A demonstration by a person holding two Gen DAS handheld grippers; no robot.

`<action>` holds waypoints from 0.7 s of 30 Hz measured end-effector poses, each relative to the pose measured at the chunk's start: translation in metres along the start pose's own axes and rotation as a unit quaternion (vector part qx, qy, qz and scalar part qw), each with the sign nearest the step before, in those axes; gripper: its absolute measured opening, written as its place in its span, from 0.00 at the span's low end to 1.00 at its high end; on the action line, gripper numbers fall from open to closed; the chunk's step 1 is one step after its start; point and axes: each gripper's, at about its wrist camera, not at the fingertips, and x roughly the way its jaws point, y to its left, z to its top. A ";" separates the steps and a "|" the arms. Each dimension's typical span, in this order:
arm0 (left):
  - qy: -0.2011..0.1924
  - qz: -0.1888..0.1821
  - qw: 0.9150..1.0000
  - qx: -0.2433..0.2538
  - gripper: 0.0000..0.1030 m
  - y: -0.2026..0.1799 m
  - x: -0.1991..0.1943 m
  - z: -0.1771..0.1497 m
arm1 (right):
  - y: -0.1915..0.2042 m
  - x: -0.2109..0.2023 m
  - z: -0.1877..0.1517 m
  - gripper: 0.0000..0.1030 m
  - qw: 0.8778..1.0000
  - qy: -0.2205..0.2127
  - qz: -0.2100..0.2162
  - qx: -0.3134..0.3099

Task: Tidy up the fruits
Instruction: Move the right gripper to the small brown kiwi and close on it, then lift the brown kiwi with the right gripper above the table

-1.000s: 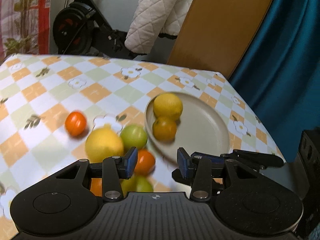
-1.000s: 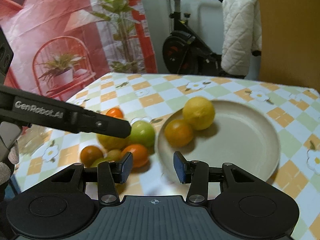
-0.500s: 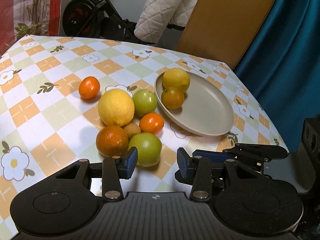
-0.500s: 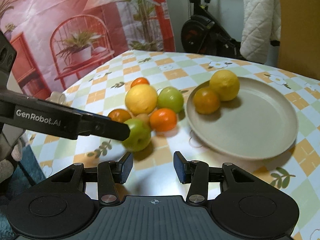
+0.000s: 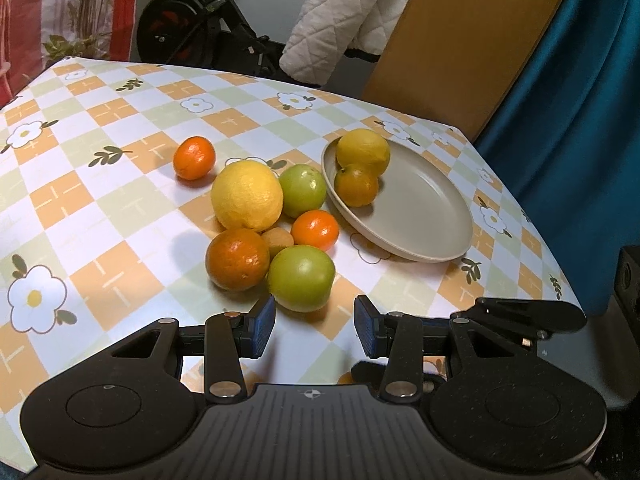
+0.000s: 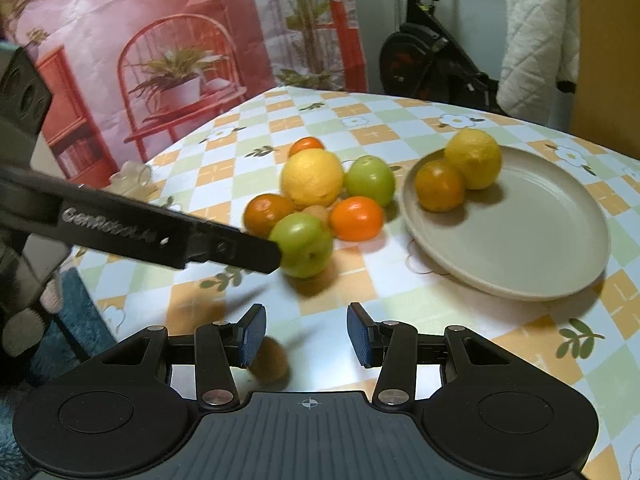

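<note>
Seven fruits cluster on the table (image 5: 120,216) just left of a beige plate (image 5: 432,216): a large dimpled lemon (image 5: 247,195), two smooth green apples (image 5: 301,278) (image 5: 303,190), a dark orange (image 5: 237,259), two glossy tangerines (image 5: 315,229) (image 5: 194,157), the second of them set apart at the far left, and a small brown kiwi (image 5: 279,240) wedged in the middle. Two more sit on the plate's far rim, a lemon (image 5: 363,151) touching a dull orange (image 5: 356,184). The tabletop wears a shiny checked oilcloth in orange, pale green and white with daisy prints. Beyond it stand an exercise bike (image 5: 188,28), a quilted white cover (image 5: 340,12), a tan board (image 5: 460,36), a teal curtain (image 5: 580,128) and, seen from the right wrist, a red printed backdrop (image 6: 168,48).

Both tools tilt down towards the tabletop. The left gripper (image 5: 315,326) hovers just short of the nearest green apple, its blue ribbed pads parted with nothing between them. The right gripper (image 6: 305,334) is likewise parted and empty, over bare cloth, with a blurred brown fruit (image 6: 272,360) beside its left pad.
</note>
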 end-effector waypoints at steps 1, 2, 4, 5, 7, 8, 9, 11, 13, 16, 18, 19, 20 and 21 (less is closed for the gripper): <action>0.000 0.000 1.000 -0.001 0.44 0.001 -0.001 -0.001 | 0.003 0.000 -0.001 0.41 1.000 0.003 0.000 -0.004; -0.001 0.001 1.000 -0.002 0.44 0.001 -0.001 -0.002 | 0.006 0.001 -0.002 0.41 1.000 0.006 0.001 -0.008; -0.002 0.001 1.000 -0.002 0.44 0.001 -0.002 -0.004 | 0.010 0.001 -0.005 0.40 1.000 0.010 0.003 -0.012; -0.002 0.002 1.000 -0.002 0.44 0.002 -0.003 -0.006 | 0.012 0.001 -0.007 0.40 1.000 0.012 0.004 -0.013; -0.003 0.003 1.000 -0.004 0.44 0.003 -0.003 -0.008 | 0.014 0.002 -0.009 0.40 1.000 0.017 0.006 -0.013; -0.003 0.004 1.000 -0.005 0.44 0.004 -0.004 -0.008 | 0.014 0.003 -0.011 0.40 1.000 0.019 0.007 -0.013; -0.003 0.004 1.000 -0.006 0.44 0.004 -0.004 -0.009 | 0.015 0.003 -0.012 0.39 1.000 0.021 0.007 -0.012; -0.005 0.006 1.000 -0.006 0.44 0.005 -0.005 -0.010 | 0.015 0.004 -0.014 0.38 1.000 0.022 0.007 -0.011; -0.007 0.006 1.000 -0.005 0.44 0.005 -0.005 -0.010 | 0.015 0.004 -0.015 0.33 1.000 0.021 0.006 -0.010; -0.010 0.007 1.000 -0.002 0.44 0.004 -0.006 -0.011 | 0.014 0.005 -0.016 0.28 1.000 0.019 0.010 -0.008; -0.010 0.009 1.000 -0.002 0.44 0.004 -0.006 -0.011 | 0.014 0.007 -0.016 0.27 1.000 0.021 0.012 -0.008; -0.011 0.009 1.000 -0.002 0.44 0.004 -0.006 -0.011 | 0.014 0.008 -0.017 0.25 1.000 0.021 0.012 -0.008; -0.012 0.009 1.000 -0.001 0.44 0.004 -0.006 -0.011 | 0.013 0.009 -0.017 0.23 1.000 0.021 0.013 -0.008; -0.013 0.010 1.000 -0.001 0.44 0.004 -0.006 -0.011 | 0.013 0.009 -0.017 0.23 1.000 0.020 0.013 -0.008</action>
